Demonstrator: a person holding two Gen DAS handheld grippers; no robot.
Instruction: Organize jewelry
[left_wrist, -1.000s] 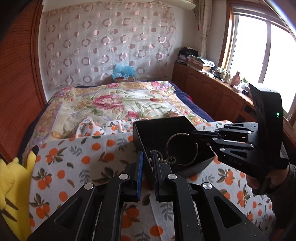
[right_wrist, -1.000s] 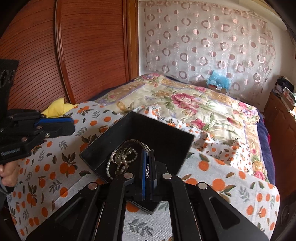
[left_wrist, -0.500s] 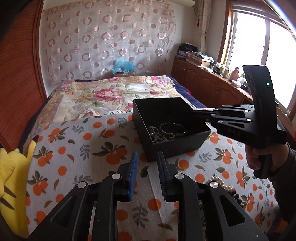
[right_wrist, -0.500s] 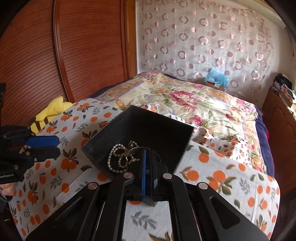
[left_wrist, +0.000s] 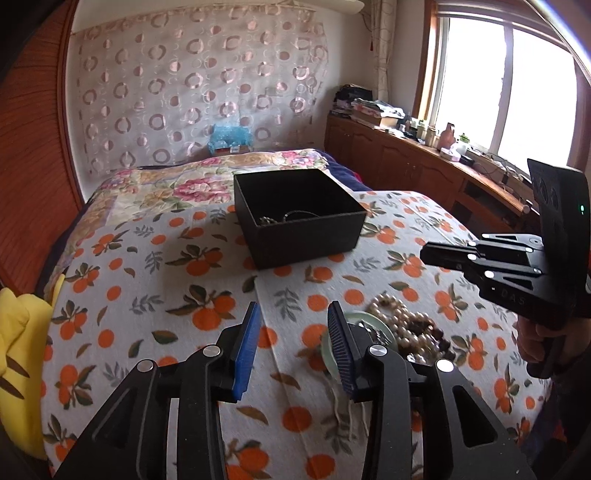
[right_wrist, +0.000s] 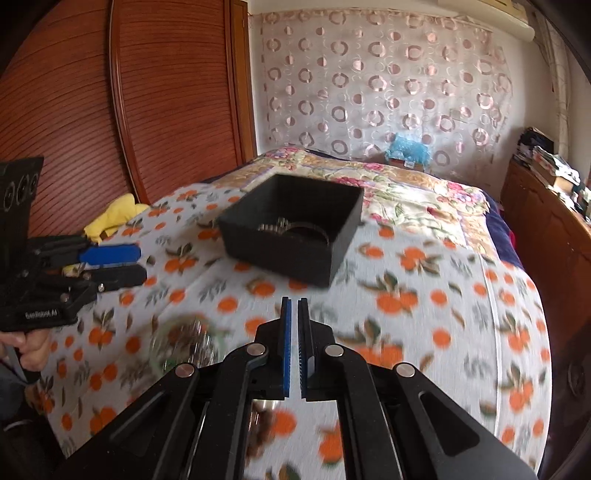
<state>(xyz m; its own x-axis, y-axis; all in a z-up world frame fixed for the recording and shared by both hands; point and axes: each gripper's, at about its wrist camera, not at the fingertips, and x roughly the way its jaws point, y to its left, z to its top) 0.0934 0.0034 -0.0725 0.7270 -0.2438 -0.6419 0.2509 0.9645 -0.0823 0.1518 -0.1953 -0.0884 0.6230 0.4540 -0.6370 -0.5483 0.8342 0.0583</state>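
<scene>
A black open box (left_wrist: 301, 218) stands on the orange-print cloth and holds a bangle and a bead strand (left_wrist: 286, 218); it also shows in the right wrist view (right_wrist: 291, 232). My left gripper (left_wrist: 293, 332) is open and empty, low over the cloth, just left of a pale green bangle (left_wrist: 364, 319) and a heap of pearl and brown bead strands (left_wrist: 402, 325). My right gripper (right_wrist: 294, 325) is shut and empty, held back from the box. In the left wrist view it hangs at the right (left_wrist: 428, 254). The heap shows blurred in the right wrist view (right_wrist: 184, 343).
The orange-print cloth (left_wrist: 155, 266) covers the foot of a bed with a floral quilt (left_wrist: 155, 184). A yellow plush toy (left_wrist: 14, 332) lies at the left edge. A wooden cabinet (left_wrist: 406, 166) runs along the right wall under the window.
Both grippers have pulled back from the box toward me. The left gripper has opened wide and now sits beside the jewelry heap. The right gripper stays shut and has left the bangle in the box.
</scene>
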